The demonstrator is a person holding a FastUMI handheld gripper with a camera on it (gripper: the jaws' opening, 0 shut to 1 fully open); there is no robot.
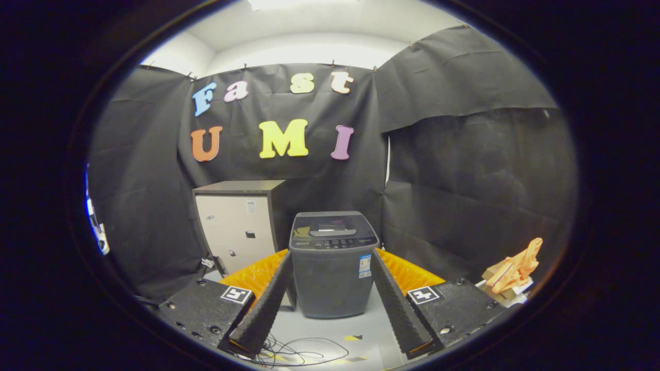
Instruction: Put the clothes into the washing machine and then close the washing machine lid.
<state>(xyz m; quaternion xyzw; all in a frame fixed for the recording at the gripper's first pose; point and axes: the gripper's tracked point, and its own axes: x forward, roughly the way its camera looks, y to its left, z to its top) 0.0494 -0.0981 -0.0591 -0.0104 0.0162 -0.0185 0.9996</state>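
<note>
A small grey washing machine (332, 268) stands on the white surface just beyond my fingers, framed between them, with its dark top lid lying flat and closed. An orange piece of clothing (515, 268) lies bunched on a small tan box (502, 293) off to the right of the right finger. My gripper (331, 255) is open, its fingers spread wide on either side of the machine with nothing between them.
A beige cabinet with a dark top (240, 232) stands behind and to the left of the washing machine. Thin black cables (299, 354) lie on the white surface (330, 330) near the fingers' base. Black cloth walls close the booth.
</note>
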